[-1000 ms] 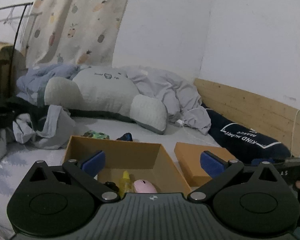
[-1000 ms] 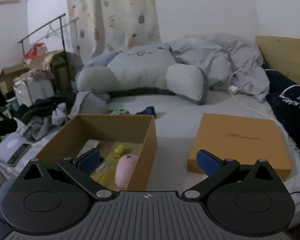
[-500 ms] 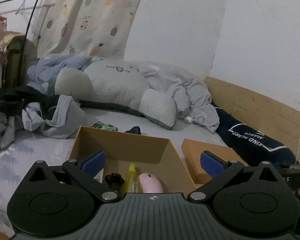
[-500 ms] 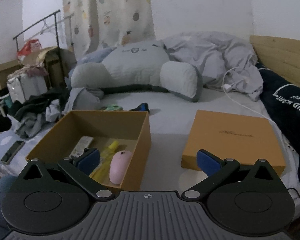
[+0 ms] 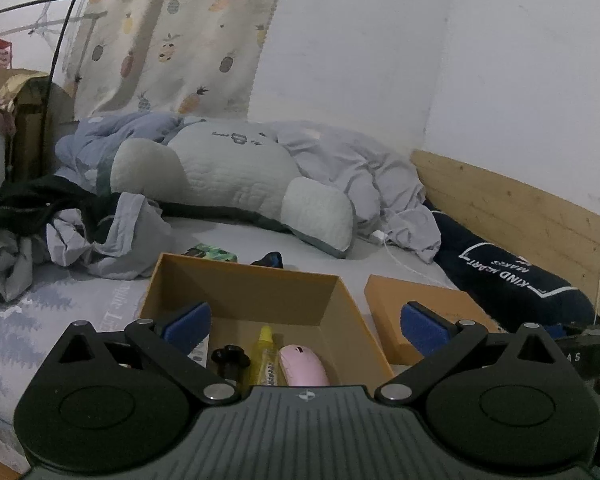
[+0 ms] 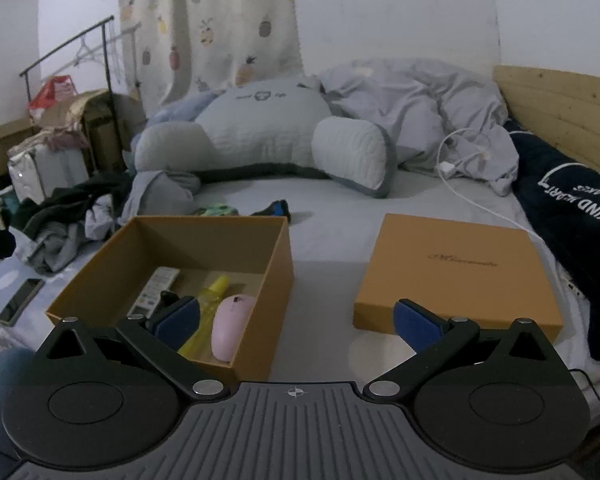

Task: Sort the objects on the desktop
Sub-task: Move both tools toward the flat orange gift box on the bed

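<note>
An open orange box [image 6: 276, 256] [image 5: 260, 280] sits on the bed. Inside lie a pink mouse [image 6: 232, 326] [image 5: 302, 364], a yellow bottle [image 6: 210, 296] [image 5: 265, 356], a white remote [image 6: 156, 284] and a small black object [image 5: 230, 358]. The flat orange lid [image 6: 456, 276] [image 5: 412, 300] lies to the box's right. Behind the box rest a green patterned item [image 6: 216, 210] [image 5: 212, 254] and a black-and-blue item [image 6: 274, 208] [image 5: 270, 259]. My left gripper [image 5: 306, 322] hangs open over the box's near side. My right gripper [image 6: 296, 318] is open, empty, between box and lid.
A large grey cushion [image 6: 260, 136] and rumpled quilt [image 6: 420, 104] fill the back of the bed. Clothes [image 6: 68, 216] pile at the left, a phone [image 6: 20, 300] lies near the bed's left edge. A white charging cable [image 6: 460, 168] and dark pillow [image 6: 572, 208] lie right.
Both grippers have risen and drawn slightly back, so more of the box's inside shows. Nothing on the bed has moved and both grippers stay open.
</note>
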Available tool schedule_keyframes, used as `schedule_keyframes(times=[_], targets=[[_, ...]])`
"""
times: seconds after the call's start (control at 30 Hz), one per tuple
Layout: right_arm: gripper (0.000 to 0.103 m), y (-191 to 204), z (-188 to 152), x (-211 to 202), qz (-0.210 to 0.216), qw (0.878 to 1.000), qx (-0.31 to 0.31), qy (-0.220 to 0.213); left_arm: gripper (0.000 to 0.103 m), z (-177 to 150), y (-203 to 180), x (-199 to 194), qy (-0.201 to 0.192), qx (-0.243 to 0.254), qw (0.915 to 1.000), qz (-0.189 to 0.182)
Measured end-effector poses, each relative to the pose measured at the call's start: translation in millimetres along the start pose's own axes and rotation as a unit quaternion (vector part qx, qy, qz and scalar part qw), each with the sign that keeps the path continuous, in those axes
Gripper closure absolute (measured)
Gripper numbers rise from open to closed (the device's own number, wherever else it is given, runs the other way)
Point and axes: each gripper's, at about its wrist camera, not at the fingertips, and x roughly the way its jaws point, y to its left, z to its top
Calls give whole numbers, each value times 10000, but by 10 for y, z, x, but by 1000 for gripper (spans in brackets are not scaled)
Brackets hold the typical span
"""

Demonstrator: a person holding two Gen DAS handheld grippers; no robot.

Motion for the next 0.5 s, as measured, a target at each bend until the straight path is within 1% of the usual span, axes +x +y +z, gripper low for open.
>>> schedule_keyframes(times=[0.23, 0.5], targets=[[0, -20, 9, -28, -24, 10000, -10, -5, 0, 1, -29, -5, -10, 45, 10000, -15], [0, -73, 10, -37, -74, 10000, 20, -28, 0, -1, -78, 16, 79, 122, 9998, -147]])
